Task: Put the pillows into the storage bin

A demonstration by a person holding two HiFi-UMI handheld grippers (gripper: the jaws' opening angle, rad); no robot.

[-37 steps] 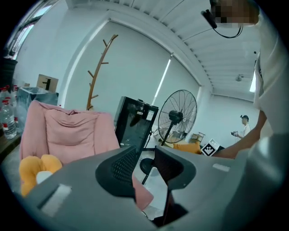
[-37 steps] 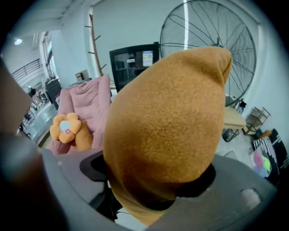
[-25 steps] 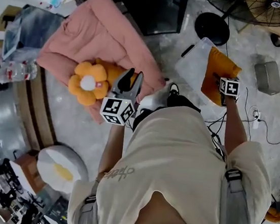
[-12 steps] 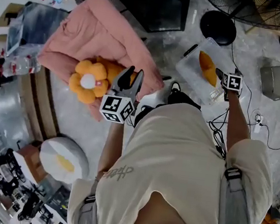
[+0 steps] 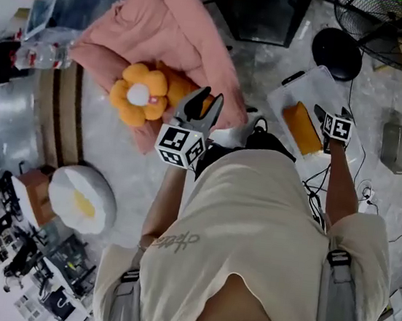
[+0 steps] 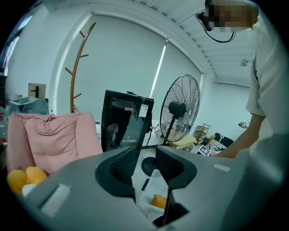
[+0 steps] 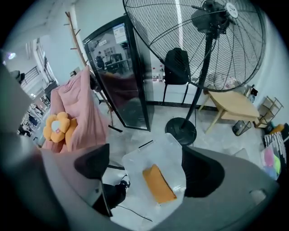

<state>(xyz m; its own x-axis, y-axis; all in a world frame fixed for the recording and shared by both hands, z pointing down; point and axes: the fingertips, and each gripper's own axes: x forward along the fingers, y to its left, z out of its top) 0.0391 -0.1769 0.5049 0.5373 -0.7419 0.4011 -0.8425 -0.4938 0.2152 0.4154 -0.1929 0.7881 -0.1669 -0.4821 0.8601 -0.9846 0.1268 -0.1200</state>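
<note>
We see a pedestal fan [image 7: 205, 49] filling the upper right of the right gripper view. A black glass-door cabinet [image 7: 122, 76] stands left of it, and a low wooden table [image 7: 235, 106] at right. A bare wooden coat stand [image 6: 74, 72] rises at the left of the left gripper view. A grey box [image 5: 397, 147] lies at the head view's right edge.

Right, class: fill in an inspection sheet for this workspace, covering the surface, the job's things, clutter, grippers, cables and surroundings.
Surface: grey floor; no table in view.
Job's things: clear storage bin holds one orange pillow; flower pillow and second orange pillow lie on the pink cushion; white round pillow lies apart, lower left.
Clutter: grey box on the floor.
Grippers: left gripper open, empty; right gripper above the bin, its jaws have just been opening, nothing gripped.
Cables: loose cables on the floor beside the bin.
Surroundings: standing fan, black cabinet.
</note>
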